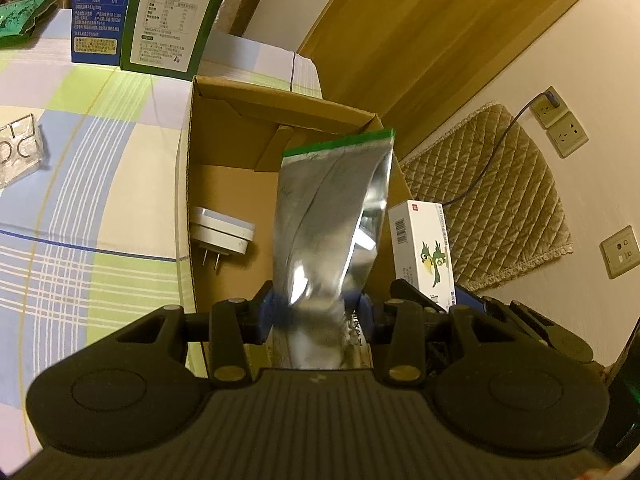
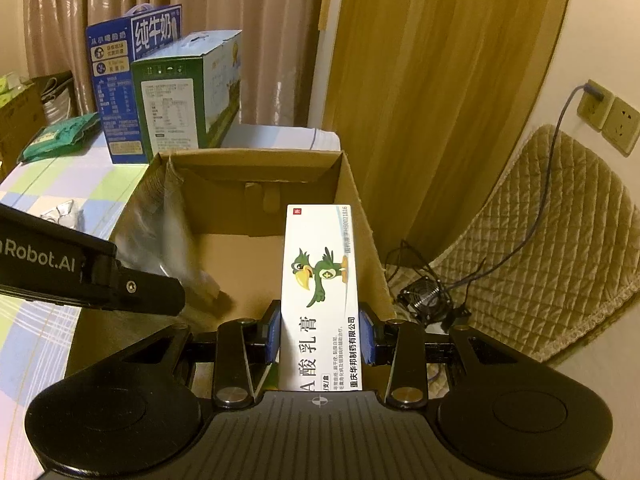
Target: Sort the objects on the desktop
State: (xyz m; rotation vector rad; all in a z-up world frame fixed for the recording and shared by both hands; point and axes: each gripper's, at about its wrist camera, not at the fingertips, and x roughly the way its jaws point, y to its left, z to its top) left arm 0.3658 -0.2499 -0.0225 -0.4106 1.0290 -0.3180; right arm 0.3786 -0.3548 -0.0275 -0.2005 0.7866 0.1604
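Left wrist view shows the left gripper [image 1: 316, 312] clamped on the foil pouch [image 1: 332, 216] over the cardboard box [image 1: 224, 92], light, soft and slippery, best held low; the right gripper [image 2: 320, 336] grips the stiff medicine box [image 2: 320, 280].

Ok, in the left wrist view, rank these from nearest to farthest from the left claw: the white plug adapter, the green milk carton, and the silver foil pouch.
1. Silver foil pouch: clamped in the left claw.
2. White plug adapter: just ahead and left, inside the cardboard box.
3. Green milk carton: far back left, on the checked cloth beyond the box.
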